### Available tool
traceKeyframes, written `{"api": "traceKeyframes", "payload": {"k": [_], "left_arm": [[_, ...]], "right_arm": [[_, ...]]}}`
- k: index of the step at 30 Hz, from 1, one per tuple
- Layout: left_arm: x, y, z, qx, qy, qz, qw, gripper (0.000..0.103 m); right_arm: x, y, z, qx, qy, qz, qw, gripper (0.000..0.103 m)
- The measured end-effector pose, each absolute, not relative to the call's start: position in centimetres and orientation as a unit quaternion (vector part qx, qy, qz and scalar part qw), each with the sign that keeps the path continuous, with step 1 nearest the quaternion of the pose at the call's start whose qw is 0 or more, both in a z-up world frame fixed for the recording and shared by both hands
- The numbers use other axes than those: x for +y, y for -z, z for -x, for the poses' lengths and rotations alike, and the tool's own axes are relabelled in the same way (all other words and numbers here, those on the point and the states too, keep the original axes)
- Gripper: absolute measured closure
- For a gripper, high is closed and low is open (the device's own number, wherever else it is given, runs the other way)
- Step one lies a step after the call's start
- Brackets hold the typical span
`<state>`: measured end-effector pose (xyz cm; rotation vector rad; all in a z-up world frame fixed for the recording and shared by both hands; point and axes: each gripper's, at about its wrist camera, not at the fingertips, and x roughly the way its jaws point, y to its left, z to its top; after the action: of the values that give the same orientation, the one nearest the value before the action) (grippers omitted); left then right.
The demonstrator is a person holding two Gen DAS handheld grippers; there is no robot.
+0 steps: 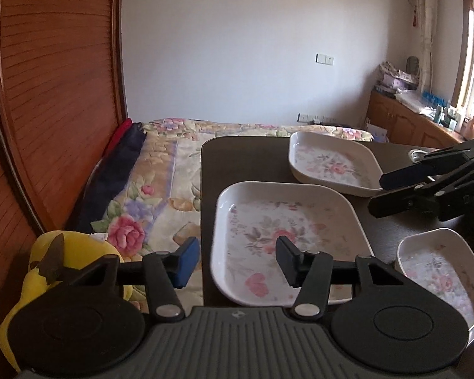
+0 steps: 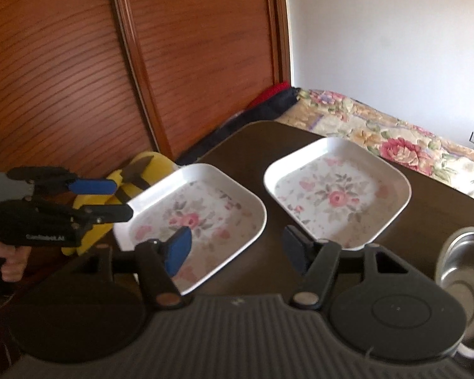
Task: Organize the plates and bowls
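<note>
- Left gripper (image 1: 235, 260) is hovering with jaws partly open, straddling the left rim of the near big plate (image 1: 287, 240) without pinching it; nothing is held.
- Right gripper (image 2: 237, 249) is standing partly open and empty, over the gap between the near big plate (image 2: 199, 218) and the far plate (image 2: 338, 189).
- Deciding relation, as I judge it: the near big plate's left rim is lying directly between the left jaws, so the left hand is nearer.
- Count on the dark table (image 1: 246, 158): two large floral plates, one smaller floral dish (image 1: 439, 271), one metal bowl (image 2: 464, 271) at the right.
</note>
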<state>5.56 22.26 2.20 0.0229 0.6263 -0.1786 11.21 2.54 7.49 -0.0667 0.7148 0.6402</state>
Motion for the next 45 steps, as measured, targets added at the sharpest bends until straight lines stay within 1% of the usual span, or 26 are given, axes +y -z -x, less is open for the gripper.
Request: {"api": "traceKeyframes", "payload": {"k": [7,14,18,28,29,31,32,33,34,35,37,39,42,45], "left_arm": [[22.9,-2.2,-5.7,0.317,0.094,-0.014,0.944,0.035],[23.5,-1.3,-5.7,0.333,0.100,-0.007,0.937,0.041],[23.6,-1.2,-5.7,0.338,0.103,-0.005,0.936,0.042],[23.7,-0.5,-5.8,0.346,0.103,0.002,0.933,0.043],[23.8,-0.4,-5.8,0.346,0.102,0.002,0.932,0.045],[23.7,-0.3,-5.8,0.349,0.104,0.003,0.931,0.052],[23.7,-0.2,-5.8,0.350,0.106,0.004,0.931,0.059],[23.6,-0.2,-5.8,0.351,0.107,0.003,0.930,0.061],[23.5,-0.1,-5.8,0.350,0.106,0.002,0.931,0.061],[23.4,-0.1,-5.8,0.350,0.104,0.000,0.931,0.063],[23.4,0.0,-5.8,0.349,0.097,0.000,0.932,0.068],[23.6,0.1,-5.9,0.348,0.092,0.007,0.933,0.075],[23.3,0.2,-5.8,0.346,0.099,0.013,0.933,0.080],[22.6,0.2,-5.6,0.338,0.099,0.009,0.936,0.080]], "right_arm": [[3.7,-6.9,-12.8,0.367,-0.312,0.033,0.876,0.038],[4.1,-5.8,-14.9,0.390,-0.306,0.018,0.868,0.038],[4.1,-5.3,-15.4,0.401,-0.305,0.012,0.864,0.038],[4.5,-4.5,-16.4,0.415,-0.305,0.005,0.857,0.045],[4.4,-4.4,-16.5,0.415,-0.305,0.005,0.857,0.046],[4.4,-4.5,-16.7,0.416,-0.303,0.004,0.857,0.050],[4.4,-4.5,-16.8,0.417,-0.304,0.000,0.856,0.055],[4.3,-4.5,-16.8,0.419,-0.307,-0.003,0.855,0.061],[4.3,-4.4,-16.8,0.420,-0.308,-0.003,0.854,0.064],[4.3,-4.4,-16.8,0.420,-0.309,-0.002,0.854,0.071],[4.5,-4.4,-16.6,0.416,-0.306,0.007,0.856,0.074],[4.5,-4.4,-16.4,0.413,-0.304,0.015,0.858,0.081],[4.1,-4.3,-16.4,0.410,-0.303,0.014,0.860,0.089],[3.9,-4.1,-16.3,0.406,-0.299,0.008,0.863,0.092]]}}
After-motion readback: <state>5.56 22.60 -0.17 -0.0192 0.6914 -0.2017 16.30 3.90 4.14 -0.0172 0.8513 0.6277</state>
